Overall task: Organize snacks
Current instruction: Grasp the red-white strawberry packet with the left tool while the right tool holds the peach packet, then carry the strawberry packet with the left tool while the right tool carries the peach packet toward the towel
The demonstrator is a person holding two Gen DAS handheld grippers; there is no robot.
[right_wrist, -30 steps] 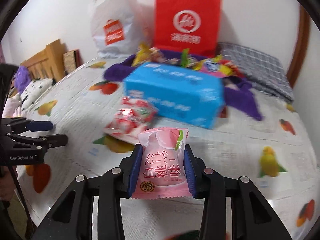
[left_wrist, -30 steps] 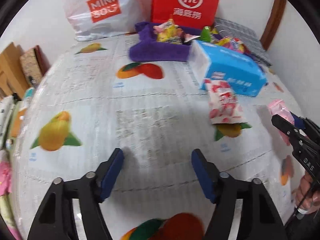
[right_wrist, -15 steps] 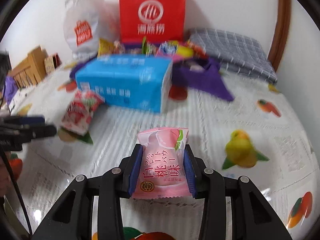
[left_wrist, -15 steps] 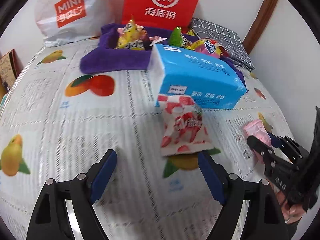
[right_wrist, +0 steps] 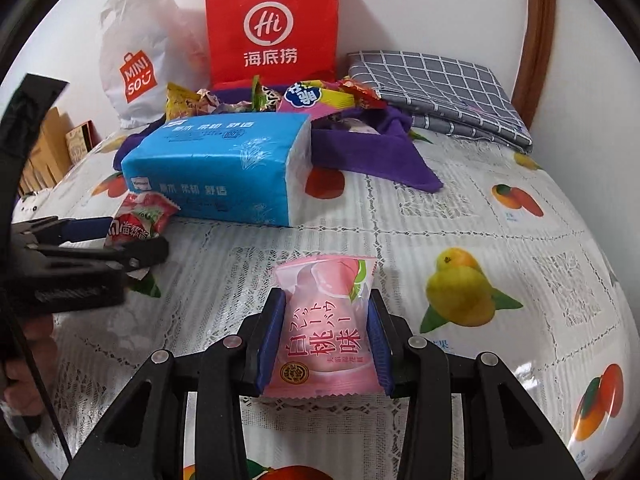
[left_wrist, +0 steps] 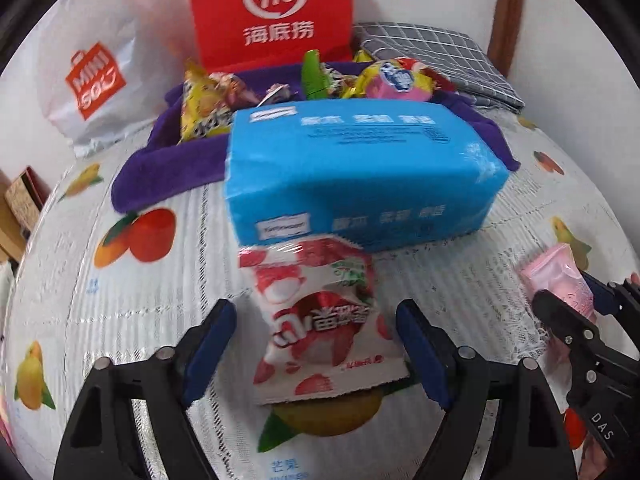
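At the far left a white Miniso bag [left_wrist: 94, 80] leaned against the wall, with a red paper bag [left_wrist: 272, 12] standing just beside it. In front of them a purple cloth [left_wrist: 168, 164] held a heap of mixed snacks [left_wrist: 208, 104]. A blue tissue pack [left_wrist: 352, 172] lay on the fruit-printed worktop [left_wrist: 140, 292], touching the near edge of the cloth.

The left tool [left_wrist: 316, 356] was spread wide, its blue pads on either side of a red strawberry snack packet [left_wrist: 320, 320] without touching it. That packet lay flat on the worktop, its far end against the front of the tissue pack.

Further right, the right tool [right_wrist: 324, 344] was closed narrowly on a pink peach snack packet [right_wrist: 326, 320], the pads pressing both long sides; the packet stood upright between them above the worktop, well apart from the cloth. In the left wrist view the same tool showed at the right edge with the pink wrapper poking out. A folded grey checked cloth [right_wrist: 440, 92] lay at the back right.
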